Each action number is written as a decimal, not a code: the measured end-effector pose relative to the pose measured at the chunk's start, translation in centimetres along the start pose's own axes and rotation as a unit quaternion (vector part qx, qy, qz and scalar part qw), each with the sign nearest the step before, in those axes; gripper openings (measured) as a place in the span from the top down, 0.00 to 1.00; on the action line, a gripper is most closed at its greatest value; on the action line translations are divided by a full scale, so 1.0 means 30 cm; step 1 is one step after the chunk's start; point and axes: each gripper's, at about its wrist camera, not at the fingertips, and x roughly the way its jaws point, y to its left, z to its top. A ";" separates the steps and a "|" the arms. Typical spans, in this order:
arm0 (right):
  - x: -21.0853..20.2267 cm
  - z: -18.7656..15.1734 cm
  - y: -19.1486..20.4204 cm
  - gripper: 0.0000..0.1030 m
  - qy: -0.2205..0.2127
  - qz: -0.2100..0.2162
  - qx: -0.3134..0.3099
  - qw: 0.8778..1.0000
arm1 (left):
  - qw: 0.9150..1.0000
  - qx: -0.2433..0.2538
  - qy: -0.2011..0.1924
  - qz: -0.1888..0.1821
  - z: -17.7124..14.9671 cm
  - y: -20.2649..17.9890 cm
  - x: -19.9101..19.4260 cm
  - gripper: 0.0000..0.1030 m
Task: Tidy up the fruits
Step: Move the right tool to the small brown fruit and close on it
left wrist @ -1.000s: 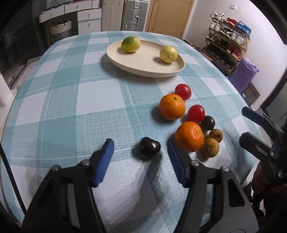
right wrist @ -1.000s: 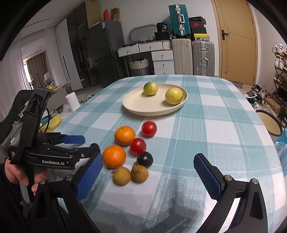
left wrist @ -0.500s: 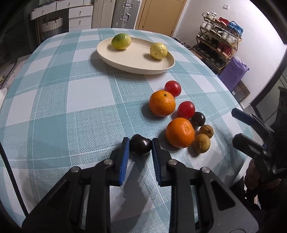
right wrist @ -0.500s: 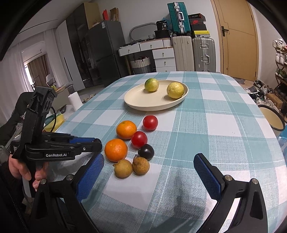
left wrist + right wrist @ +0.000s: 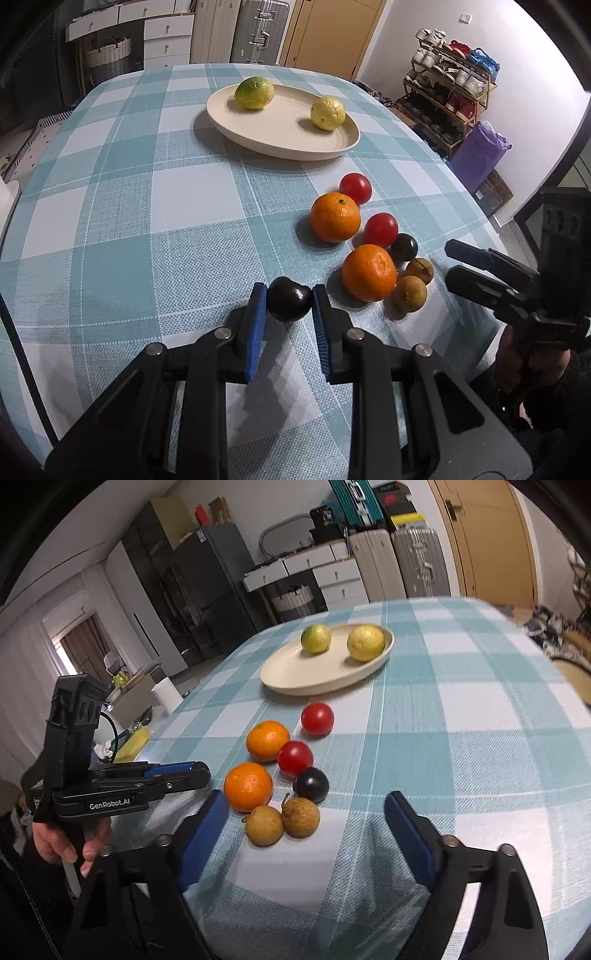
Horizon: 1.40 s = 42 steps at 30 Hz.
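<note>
on the left, the left claw [image 5: 289,304] is clamped on a dark plum [image 5: 289,304], its blue pads pressing both sides of the fruit just above the checked surface [image 5: 155,206]. in the right wrist view the body of that tool carries white lettering, "genrobot.ai", and a hand [image 5: 68,840] grips its handle; the plum cannot be seen from that side.

just right of the held plum sits the loose cluster: a near orange [image 5: 368,272] touching two brown longans [image 5: 410,293], a second dark plum [image 5: 404,247] behind them, a red tomato [image 5: 381,229] beside a far orange [image 5: 335,217], and another tomato [image 5: 355,188] farthest back. beyond them stands a cream plate [image 5: 295,144] holding a green-yellow lime [image 5: 254,92] on its left and a yellow lemon [image 5: 328,113] on its right, well apart from each other.

the right claw [image 5: 301,821] stands wide, its jaws having just been narrowing, with the two longans on the surface between the blue pads and neither pad touching them. in the left wrist view this claw is cut off at the right edge, only its black fingers showing.

in the background, labels on boxes above the suitcases [image 5: 391,565] are too blurred to read, and the shoe rack [image 5: 448,92] is small and distorted.
</note>
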 end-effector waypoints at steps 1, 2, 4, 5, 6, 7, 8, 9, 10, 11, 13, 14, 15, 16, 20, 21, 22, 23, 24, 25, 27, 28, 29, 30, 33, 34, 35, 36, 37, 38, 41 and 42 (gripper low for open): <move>0.004 -0.002 -0.004 0.17 0.002 0.001 0.003 1.000 | 1.000 -0.001 0.000 -0.001 -0.001 0.001 -0.002 0.79; 0.008 -0.004 -0.007 0.19 0.003 0.004 0.005 1.000 | 1.000 -0.001 -0.001 -0.002 -0.002 0.003 -0.004 0.79; 0.012 -0.007 -0.013 0.27 0.006 0.012 0.012 1.000 | 1.000 -0.003 -0.002 -0.001 -0.001 0.009 -0.008 0.79; 0.017 -0.005 -0.017 0.30 0.009 0.019 0.018 1.000 | 1.000 -0.005 -0.003 -0.002 -0.001 0.011 -0.009 0.79; 0.022 -0.005 -0.021 0.31 0.011 0.021 0.020 1.000 | 1.000 -0.006 -0.003 -0.003 -0.001 0.013 -0.010 0.79; 0.027 -0.004 -0.022 0.32 0.014 0.023 0.023 0.999 | 1.000 -0.008 -0.004 -0.004 0.000 0.015 -0.013 0.79; 0.032 -0.005 -0.022 0.34 0.017 0.026 0.025 0.999 | 1.000 -0.008 -0.005 -0.004 0.001 0.015 -0.014 0.79; 0.035 -0.006 -0.022 0.35 0.020 0.028 0.026 0.999 | 1.000 -0.008 -0.005 -0.005 0.001 0.015 -0.016 0.79; 0.042 -0.007 -0.023 0.37 0.024 0.027 0.027 0.999 | 1.000 -0.008 -0.005 -0.005 0.000 0.015 -0.018 0.79; 0.047 -0.008 -0.024 0.40 0.028 0.028 0.030 0.999 | 1.000 -0.008 -0.006 -0.005 0.000 0.014 -0.020 0.79; 0.055 -0.010 -0.027 0.48 0.032 0.034 0.033 0.998 | 1.000 -0.007 -0.005 -0.004 -0.001 0.013 -0.021 0.79; 0.058 -0.010 -0.028 0.49 0.033 0.037 0.036 0.998 | 1.000 -0.008 -0.004 -0.004 0.000 0.012 -0.020 0.79; 0.060 -0.010 -0.028 0.50 0.033 0.039 0.039 0.998 | 1.000 -0.007 -0.002 -0.004 -0.001 0.011 -0.019 0.79; 0.061 -0.009 -0.029 0.52 0.035 0.042 0.042 0.998 | 1.000 -0.007 -0.002 -0.004 -0.002 0.010 -0.018 0.79; 0.067 -0.010 -0.032 0.63 0.036 0.055 0.052 0.996 | 1.000 -0.007 -0.001 -0.003 -0.003 0.005 -0.019 0.79; 0.067 -0.010 -0.033 0.65 0.037 0.055 0.054 0.996 | 1.000 -0.007 -0.001 -0.003 -0.002 0.004 -0.020 0.79; 0.065 -0.012 -0.035 0.68 0.036 0.057 0.056 0.996 | 1.000 -0.007 -0.001 -0.003 -0.001 0.003 -0.021 0.79; 0.067 -0.012 -0.040 0.76 0.037 0.061 0.061 0.996 | 1.000 -0.007 -0.002 -0.002 -0.002 0.003 -0.021 0.79; 0.068 -0.013 -0.042 0.80 0.039 0.063 0.064 0.995 | 1.000 -0.006 -0.002 -0.003 -0.001 0.002 -0.023 0.79; 0.067 -0.016 -0.043 0.81 0.041 0.066 0.065 0.995 | 1.000 -0.006 -0.002 -0.004 0.000 0.000 -0.023 0.79; 0.065 -0.017 -0.037 0.81 0.039 0.063 0.059 0.995 | 1.000 -0.005 -0.001 -0.003 0.001 -0.004 -0.023 0.79; 0.064 -0.019 -0.034 0.81 0.039 0.062 0.055 0.996 | 1.000 -0.004 -0.001 -0.003 0.002 -0.006 -0.023 0.79; 0.062 -0.018 -0.029 0.81 0.037 0.059 0.050 0.996 | 1.000 -0.004 -0.002 -0.003 0.003 -0.007 -0.023 0.79; 0.061 -0.019 -0.026 0.81 0.037 0.058 0.048 0.997 | 1.000 -0.004 -0.002 -0.003 0.004 -0.007 -0.023 0.79; 0.059 -0.018 -0.023 0.82 0.033 0.061 0.046 0.997 | 1.000 -0.004 -0.003 -0.003 0.008 -0.010 -0.025 0.79; 0.055 -0.017 -0.023 0.85 0.029 0.064 0.044 0.997 | 1.000 -0.004 -0.002 -0.003 0.009 -0.010 -0.025 0.79; 0.051 -0.016 -0.021 0.90 0.025 0.067 0.042 0.997 | 1.000 -0.004 -0.002 -0.003 0.008 -0.011 -0.025 0.79; 0.048 -0.015 -0.020 0.90 0.024 0.066 0.040 0.997 | 1.000 -0.004 -0.001 -0.003 0.009 -0.011 -0.026 0.79; 0.051 -0.014 -0.020 0.90 0.026 0.065 0.040 0.997 | 1.000 -0.004 -0.001 -0.003 0.010 -0.011 -0.025 0.79; 0.052 -0.013 -0.020 0.90 0.026 0.066 0.041 0.997 | 1.000 -0.005 0.000 -0.004 0.011 -0.011 -0.025 0.79; 0.059 -0.010 -0.024 0.88 0.032 0.075 0.047 0.996 | 1.000 -0.005 0.003 -0.006 0.012 -0.012 -0.018 0.79; 0.060 -0.011 -0.024 0.86 0.033 0.074 0.048 0.996 | 1.000 -0.004 0.003 -0.006 0.011 -0.013 -0.017 0.79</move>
